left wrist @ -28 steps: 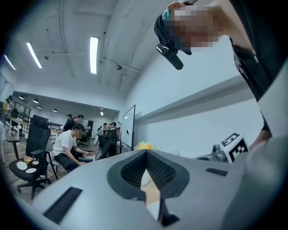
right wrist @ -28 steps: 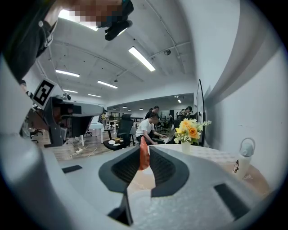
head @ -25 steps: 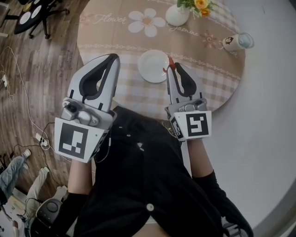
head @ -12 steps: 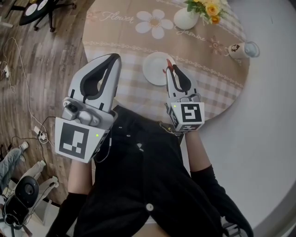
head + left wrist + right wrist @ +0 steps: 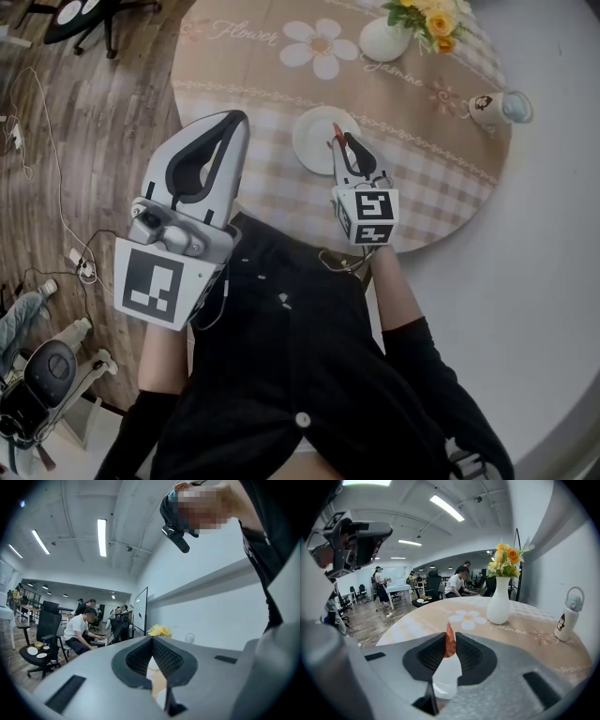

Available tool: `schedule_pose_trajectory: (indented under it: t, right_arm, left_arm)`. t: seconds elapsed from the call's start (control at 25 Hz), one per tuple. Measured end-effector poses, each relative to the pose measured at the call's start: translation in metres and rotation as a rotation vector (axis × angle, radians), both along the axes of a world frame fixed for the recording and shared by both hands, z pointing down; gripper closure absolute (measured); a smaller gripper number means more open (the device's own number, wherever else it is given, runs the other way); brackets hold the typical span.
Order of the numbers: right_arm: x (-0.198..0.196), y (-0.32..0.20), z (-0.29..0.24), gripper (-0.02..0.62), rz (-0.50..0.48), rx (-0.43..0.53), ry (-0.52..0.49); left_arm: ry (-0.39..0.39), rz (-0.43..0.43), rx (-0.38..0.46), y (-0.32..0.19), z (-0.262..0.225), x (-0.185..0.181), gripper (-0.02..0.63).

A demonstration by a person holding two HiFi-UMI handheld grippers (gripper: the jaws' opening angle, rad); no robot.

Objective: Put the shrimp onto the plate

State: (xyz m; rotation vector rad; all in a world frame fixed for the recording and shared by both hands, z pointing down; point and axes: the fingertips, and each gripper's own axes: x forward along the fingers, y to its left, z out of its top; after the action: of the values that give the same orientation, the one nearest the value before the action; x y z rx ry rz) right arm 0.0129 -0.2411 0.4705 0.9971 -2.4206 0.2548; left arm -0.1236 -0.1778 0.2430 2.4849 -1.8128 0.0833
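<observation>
A small orange-red shrimp [image 5: 335, 133] sticks up between the tips of my right gripper [image 5: 338, 141], which is shut on it. The gripper hangs over the near right rim of the white plate [image 5: 314, 141], tilted downward. The plate is bare. In the right gripper view the shrimp [image 5: 449, 641] stands pinched between the dark pads, and the plate [image 5: 447, 677] shows below through the jaw gap. My left gripper [image 5: 235, 118] is held higher, left of the plate, its tips together with nothing between them. In its own view the left gripper [image 5: 152, 639] points level over the table.
The round table [image 5: 441, 187] has a beige checked cloth with a flower print. A white vase of yellow flowers [image 5: 389, 37] stands at the back and a small white bottle [image 5: 492, 108] at the far right. Cables [image 5: 37, 141] lie on the wooden floor at left.
My right gripper has sunk toward the plate with the shrimp still in it and tipped further downward. The left gripper has stayed where it was.
</observation>
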Motion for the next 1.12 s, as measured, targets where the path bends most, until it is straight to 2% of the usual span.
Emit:
schedule_pose_trajectory:
  t: [0.56,0.88,1.12]
  right_arm:
    - [-0.004,0.005,0.065,0.545,-0.087,-0.081,0.16]
    - [-0.002,0.009,0.086,0.545,-0.125,-0.079,0.271]
    - [-0.004,0.008,0.087,0.545,-0.11,-0.078,0.29]
  left_arm:
    - [-0.01,-0.011,-0.017,0.004,0.004,0.002,0.604]
    - [-0.006,-0.021,-0.025,0.009,0.007,0.0,0.604]
    - [-0.009,-0.02,-0.027,0.009,0.007,0.0,0.604]
